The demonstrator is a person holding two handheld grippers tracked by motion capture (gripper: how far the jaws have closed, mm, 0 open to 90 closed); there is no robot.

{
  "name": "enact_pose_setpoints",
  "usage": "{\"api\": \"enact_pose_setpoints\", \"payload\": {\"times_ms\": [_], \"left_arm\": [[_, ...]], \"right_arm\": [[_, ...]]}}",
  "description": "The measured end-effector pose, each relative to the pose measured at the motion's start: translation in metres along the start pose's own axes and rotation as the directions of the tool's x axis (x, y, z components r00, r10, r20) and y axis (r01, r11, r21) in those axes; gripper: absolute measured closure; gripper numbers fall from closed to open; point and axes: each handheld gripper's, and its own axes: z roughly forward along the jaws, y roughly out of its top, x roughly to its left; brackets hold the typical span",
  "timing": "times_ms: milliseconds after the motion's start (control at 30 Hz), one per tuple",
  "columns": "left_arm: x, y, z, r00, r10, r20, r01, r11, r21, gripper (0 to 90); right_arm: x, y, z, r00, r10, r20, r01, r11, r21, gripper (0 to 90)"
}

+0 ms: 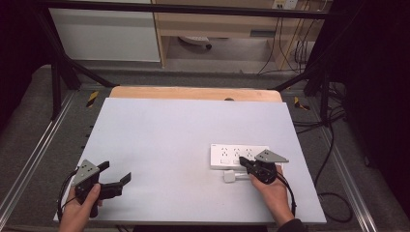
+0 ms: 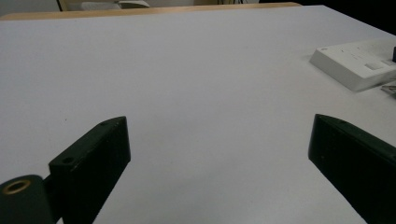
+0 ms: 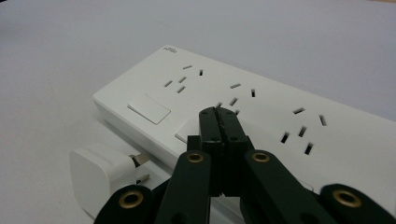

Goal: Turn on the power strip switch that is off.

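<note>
A white power strip (image 1: 232, 153) with three socket groups and flat rocker switches lies on the right half of the white table (image 1: 183, 140). A small white plug adapter (image 1: 230, 177) lies on its side against the strip's near edge. My right gripper (image 1: 243, 164) is shut with nothing between its jaws. In the right gripper view its closed tips (image 3: 218, 112) point down at the strip (image 3: 280, 107), right at the middle switch, with the adapter (image 3: 100, 177) to the lower left. My left gripper (image 1: 117, 171) rests at the near left, open and empty, its jaws wide apart (image 2: 217, 123).
A wooden board edge (image 1: 193, 93) borders the table's far side. Black frame bars and cables (image 1: 329, 145) run along the right. From the left gripper view the strip (image 2: 355, 63) sits far off at the right.
</note>
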Motion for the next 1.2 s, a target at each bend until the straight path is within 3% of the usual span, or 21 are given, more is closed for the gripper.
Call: {"api": "enact_pose_setpoints", "payload": {"times_ms": [933, 1200], "left_arm": [[0.0, 0.0002, 0.0002, 1.0, 0.004, 0.002, -0.004, 1.0, 0.001, 5.5], [0.0001, 0.0003, 0.0002, 1.0, 0.004, 0.002, -0.004, 1.0, -0.001, 5.5]], "right_arm": [[-0.0002, 0.0004, 0.0008, 0.9999, -0.01, -0.005, 0.01, 1.0, -0.007, 90.0], [-0.0025, 0.0023, -0.0028, 1.0, 0.002, -0.002, -0.002, 1.0, -0.031, 90.0]]}}
